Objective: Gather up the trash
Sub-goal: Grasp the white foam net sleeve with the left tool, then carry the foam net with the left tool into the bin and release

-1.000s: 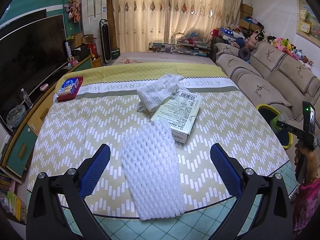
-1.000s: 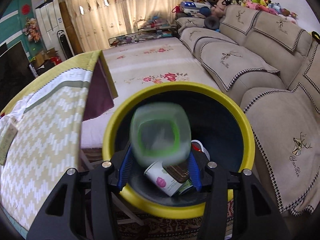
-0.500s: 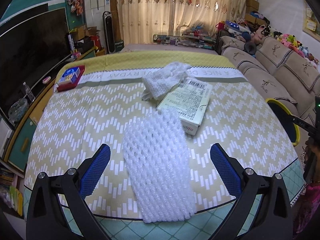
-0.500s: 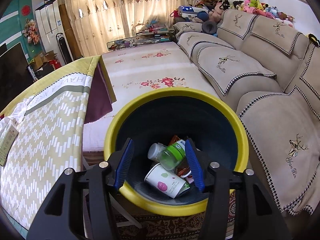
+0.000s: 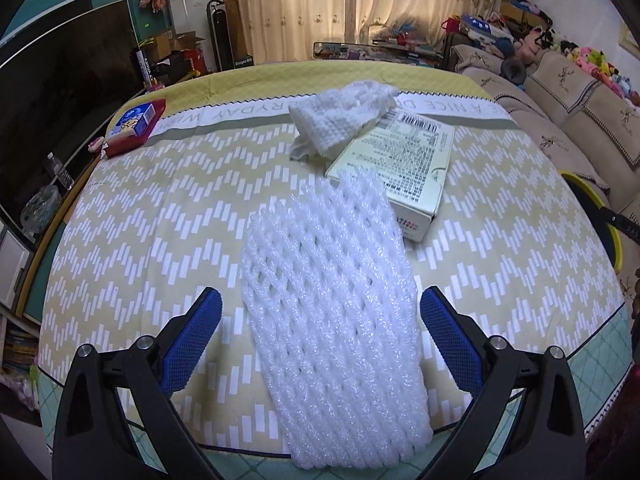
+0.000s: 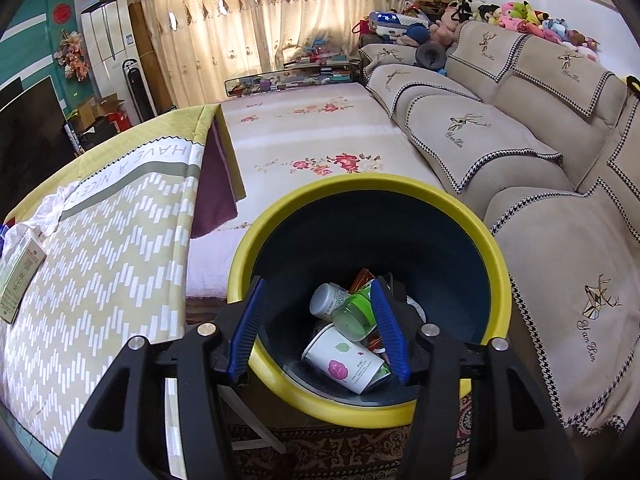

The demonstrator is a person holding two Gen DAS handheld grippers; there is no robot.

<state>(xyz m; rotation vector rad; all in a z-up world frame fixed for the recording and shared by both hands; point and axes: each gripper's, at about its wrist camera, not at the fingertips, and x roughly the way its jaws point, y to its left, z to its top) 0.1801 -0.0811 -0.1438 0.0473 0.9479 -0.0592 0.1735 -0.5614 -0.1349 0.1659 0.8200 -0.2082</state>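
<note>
A white foam net sleeve, soft and diamond-meshed, lies at lower centre on the zigzag-patterned tablecloth, reaching the table's near edge. The left gripper stands wide apart around it, holding nothing. The right gripper, partly open and empty, hangs above the yellow-rimmed round bin.

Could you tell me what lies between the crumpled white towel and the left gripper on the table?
In the left wrist view, the white foam net stretches from near the towel down between the left gripper fingers, partly overlapping the cardboard box.
</note>
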